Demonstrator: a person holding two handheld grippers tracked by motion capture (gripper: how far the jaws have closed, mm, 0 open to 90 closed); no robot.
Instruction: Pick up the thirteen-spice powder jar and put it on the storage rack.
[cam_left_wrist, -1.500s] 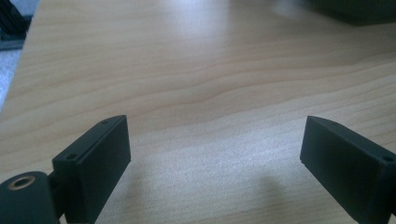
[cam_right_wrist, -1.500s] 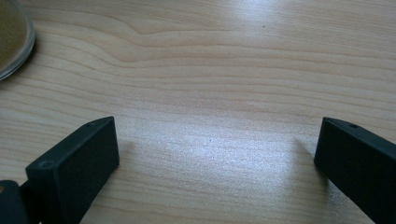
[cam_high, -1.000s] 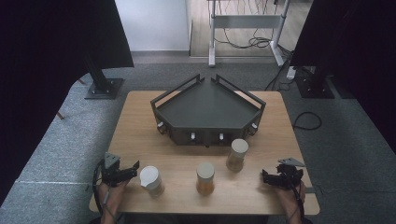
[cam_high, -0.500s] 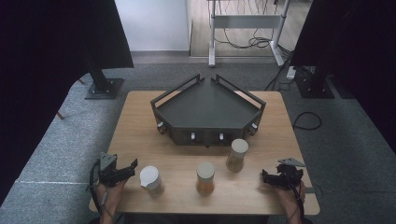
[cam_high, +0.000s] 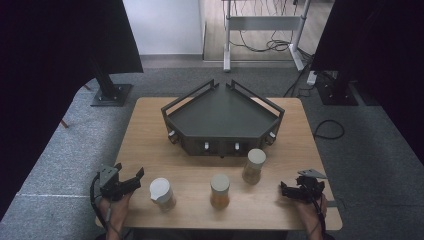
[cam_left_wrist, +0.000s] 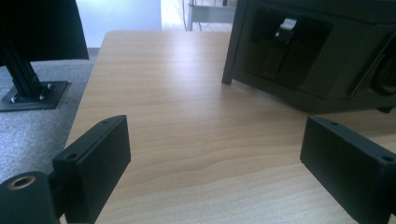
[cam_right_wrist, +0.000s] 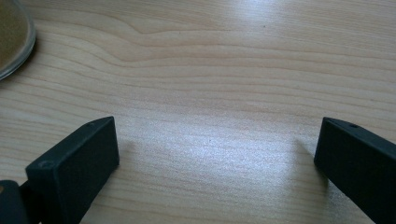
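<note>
A dark three-cornered tray (cam_high: 220, 117) sits at the far middle of the wooden table (cam_high: 145, 140). Grey carpet (cam_high: 65, 150) surrounds it, with cables (cam_high: 270, 45) beyond.

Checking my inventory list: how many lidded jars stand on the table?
3, in a row before the dark tray: left jar, middle jar, right jar nearest the tray. None seems hidden.

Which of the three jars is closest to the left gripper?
The leftmost jar, the one with the white lid. It stands just right of the left gripper, while the middle jar and right jar stand farther along the table.
</note>
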